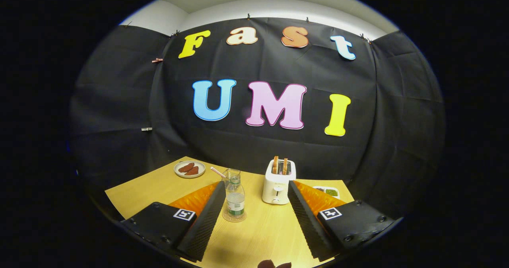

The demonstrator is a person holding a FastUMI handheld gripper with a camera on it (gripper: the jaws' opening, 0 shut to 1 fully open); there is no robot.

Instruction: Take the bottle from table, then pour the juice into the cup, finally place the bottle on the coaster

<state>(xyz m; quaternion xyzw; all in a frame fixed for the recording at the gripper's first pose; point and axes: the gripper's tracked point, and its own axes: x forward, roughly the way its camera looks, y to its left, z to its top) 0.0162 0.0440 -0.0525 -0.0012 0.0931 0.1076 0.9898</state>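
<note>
Nearest, the gripper (256, 204) has its fingers (206, 220) spread wide apart over the light wooden desk (258, 232), holding nothing. Just ahead, close to the left finger, a clear plastic bottle with a green label (235, 198) stands upright on a round woven coaster (234, 217), partly filled with pale liquid. Right behind it sits a clear glass cup (230, 175) with a pink straw; its contents cannot be told. Farther left, a small round plate (189, 169) carries two reddish-brown pieces. To the right, a white toaster (278, 184) holds two slices of toast, and beyond it a white tray (328, 191) contains green food.
</note>
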